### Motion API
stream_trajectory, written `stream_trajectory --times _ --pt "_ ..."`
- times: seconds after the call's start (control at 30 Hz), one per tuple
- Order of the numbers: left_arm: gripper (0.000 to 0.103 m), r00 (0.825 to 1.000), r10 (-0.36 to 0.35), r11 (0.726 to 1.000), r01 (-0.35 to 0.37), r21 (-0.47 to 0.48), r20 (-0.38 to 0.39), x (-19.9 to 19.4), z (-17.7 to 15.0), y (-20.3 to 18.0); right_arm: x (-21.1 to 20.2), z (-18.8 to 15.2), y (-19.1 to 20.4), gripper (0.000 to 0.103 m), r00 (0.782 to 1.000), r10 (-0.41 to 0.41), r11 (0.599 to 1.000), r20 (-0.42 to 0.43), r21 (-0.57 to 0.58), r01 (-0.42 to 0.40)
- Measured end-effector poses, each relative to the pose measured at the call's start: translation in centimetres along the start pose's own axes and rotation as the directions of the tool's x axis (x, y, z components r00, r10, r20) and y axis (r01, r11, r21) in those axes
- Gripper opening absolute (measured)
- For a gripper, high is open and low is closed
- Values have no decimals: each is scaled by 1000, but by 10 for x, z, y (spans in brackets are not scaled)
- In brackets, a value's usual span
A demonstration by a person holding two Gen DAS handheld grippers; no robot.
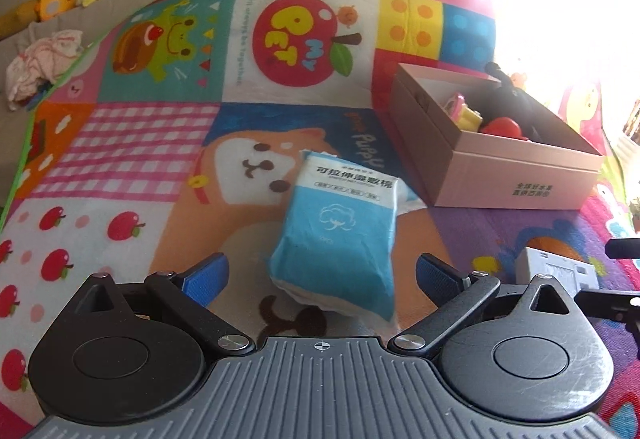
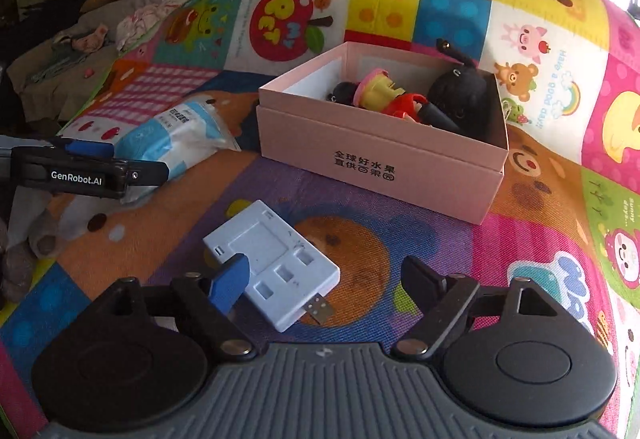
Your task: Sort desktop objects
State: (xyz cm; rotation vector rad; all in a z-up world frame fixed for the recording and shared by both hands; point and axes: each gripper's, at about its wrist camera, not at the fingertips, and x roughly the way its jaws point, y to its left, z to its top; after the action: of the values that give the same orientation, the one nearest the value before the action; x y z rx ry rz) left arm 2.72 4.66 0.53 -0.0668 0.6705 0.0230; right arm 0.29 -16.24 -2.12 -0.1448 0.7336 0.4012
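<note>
Grippers both sitting spread wide, gripping nothing: left gripper (image 1: 322,271) is straddling the blue wipes pack (image 1: 340,227) lying on the patchwork mat (image 1: 132,143), right gripper (image 2: 326,279) is hovering over the white USB hub (image 2: 276,263), pink box (image 2: 384,159) sitting behind it, holding toys

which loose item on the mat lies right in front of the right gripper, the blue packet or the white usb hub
The white USB hub lies by the open right gripper's left finger. The blue packet lies farther off, left of the pink box.
</note>
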Motion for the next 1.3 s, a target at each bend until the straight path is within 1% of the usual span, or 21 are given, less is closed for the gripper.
stream_trajectory --times 0.03,0.17,0.23,0.27,0.3,0.33,0.37,0.47,0.5,0.57,0.6,0.7,0.77,0.8,0.83,0.9,1.0,1.1,1.17,1.23,1.3 --pt "103 1000 -10 1000 9 17 6 -2 -1 -4 1 0 3 89 1000 10 1000 -8 -18 -10" --pt "103 999 -24 998 22 59 31 -8 -4 -18 3 1 -1 94 999 -52 996 -15 -68 51" --pt "103 999 -21 998 18 67 46 -11 -5 -24 1 0 -6 94 992 -125 989 -3 -86 124" --pt "103 998 -21 997 17 72 62 -14 -5 -27 1 -1 -9 94 981 -191 977 17 -98 192" --pt "103 996 -29 996 22 81 81 -17 -5 -31 0 -2 -13 95 971 -237 966 28 -97 239" --pt "103 994 -44 995 35 93 99 -21 -5 -35 0 -2 -20 99 965 -260 962 26 -76 261" --pt "103 991 -67 992 54 111 117 -26 -5 -39 -1 -3 -26 103 967 -254 966 17 -42 255" --pt "103 983 -130 980 107 168 132 -34 -4 -54 -1 -8 -42 103 979 -200 978 -29 60 202" --pt "103 982 -135 977 111 180 130 -34 -4 -57 1 -10 -44 103 982 -181 979 -48 88 185" --pt "103 986 -97 978 69 199 136 -30 -5 -62 7 -15 -49 103 986 -143 977 -87 146 155" --pt "103 987 -69 979 39 202 142 -28 -5 -62 8 -17 -50 103 986 -142 973 -85 170 155" --pt "103 989 18 983 -44 176 145 -18 -4 -51 8 -18 -49 103 985 -158 963 -77 210 170" --pt "103 988 91 983 -109 148 123 -6 -2 -40 11 -17 -46 103 980 -178 958 -91 211 193" --pt "103 987 116 983 -130 131 112 -1 -1 -35 13 -16 -43 103 976 -192 957 -100 200 208" --pt "103 987 122 984 -134 115 103 4 0 -30 13 -15 -43 103 975 -195 954 -102 209 213" --pt "103 991 110 990 -116 81 81 11 2 -22 14 -14 -42 103 973 -203 951 -108 216 222" --pt "103 996 65 997 -68 47 67 13 3 -19 14 -16 -42 103 974 -206 952 -93 210 221" --pt "103 997 20 997 -25 78 72 11 -2 -27 11 -18 -42 103 977 -201 954 -66 212 210" --pt "103 997 0 994 -9 110 79 9 -5 -35 9 -17 -42 103 986 -162 960 -49 224 169" --pt "103 996 1 992 -11 123 85 7 -8 -38 10 -13 -40 103 990 -135 959 -46 243 142" --pt "103 996 9 993 -19 114 86 8 -8 -37 14 -10 -33 103 991 -126 964 -51 231 134"
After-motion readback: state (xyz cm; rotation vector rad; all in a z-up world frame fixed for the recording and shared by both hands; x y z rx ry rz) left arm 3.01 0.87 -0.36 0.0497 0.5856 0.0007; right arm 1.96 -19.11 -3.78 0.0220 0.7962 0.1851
